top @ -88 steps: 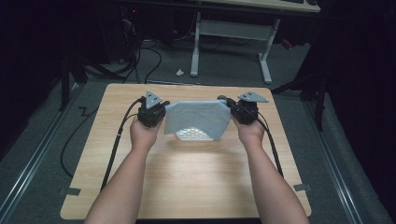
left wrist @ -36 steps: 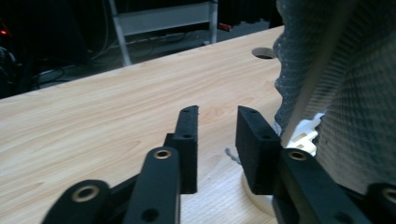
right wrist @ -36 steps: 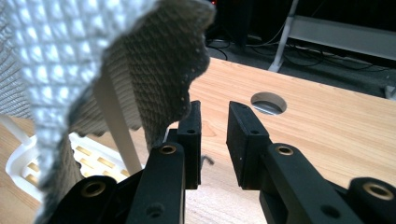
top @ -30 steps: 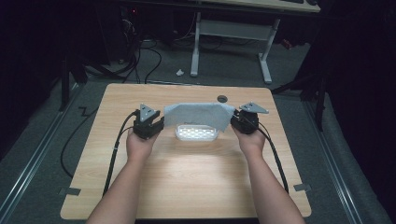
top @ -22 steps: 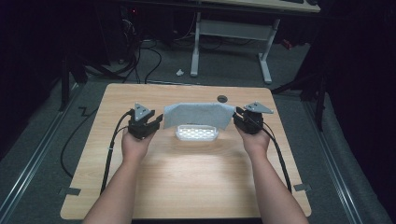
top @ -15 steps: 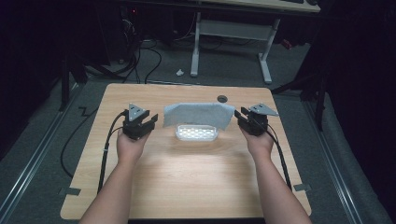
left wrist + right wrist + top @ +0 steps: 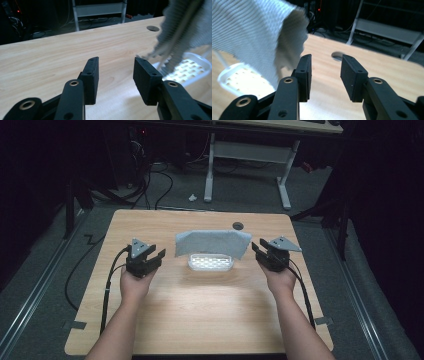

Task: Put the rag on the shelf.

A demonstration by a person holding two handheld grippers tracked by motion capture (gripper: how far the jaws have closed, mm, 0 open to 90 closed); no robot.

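At centre frame in the high view, a grey cloth [image 7: 212,242] lies draped over the far side of a white perforated tray [image 7: 210,263] on the wooden bench [image 7: 200,310], its near part uncovered. The left tool [image 7: 146,258] sits at left of centre and the right tool [image 7: 270,252] at right of centre, each just beside one end of the cloth but apart from it. Both tools are released with jaws spread and nothing between them, the cloth showing at upper right in the left gripper view [image 7: 185,27] and at upper left in the right gripper view [image 7: 254,32].
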